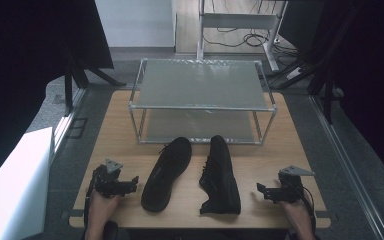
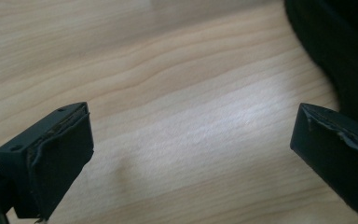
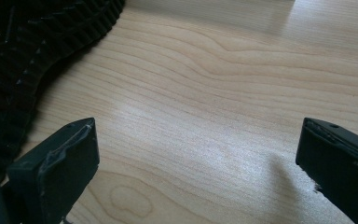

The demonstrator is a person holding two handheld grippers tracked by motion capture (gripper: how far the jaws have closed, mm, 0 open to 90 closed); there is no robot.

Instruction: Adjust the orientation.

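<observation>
- Broadly, the wooden table (image 1: 120, 125) fills the middle of the high view, its near edge along the bottom, where both forearms come in; that puts everything on it within reach of either hand.
- Next, a two-tier metal rack (image 1: 202, 100) stands at the upper centre of the table, its open front facing the shoes, so it looks like the place they are meant to go. Both shelves appear bare.
- Just below the rack, in the lower centre, lie two black shoes. The left shoe (image 1: 167, 172) lies sole up, its toe tilted toward the upper right. The right shoe (image 1: 220, 175) lies on its side with the laces toward the left. They are near each other but apart, which leaves room for a jaw to come in beside each.
- At the lower left, the left gripper (image 1: 130, 184) rests just beside the left shoe, jaws spread wide over bare wood; in the left gripper view the shoe's dark edge (image 2: 340, 51) sits at the upper right, not between the pads.
- At the lower right, the right gripper (image 1: 262, 191) points toward the right shoe, jaws likewise wide apart and holding nothing; the ribbed sole (image 3: 23, 56) shows at that view's upper left. Each hand seems paired with its nearer shoe.
</observation>
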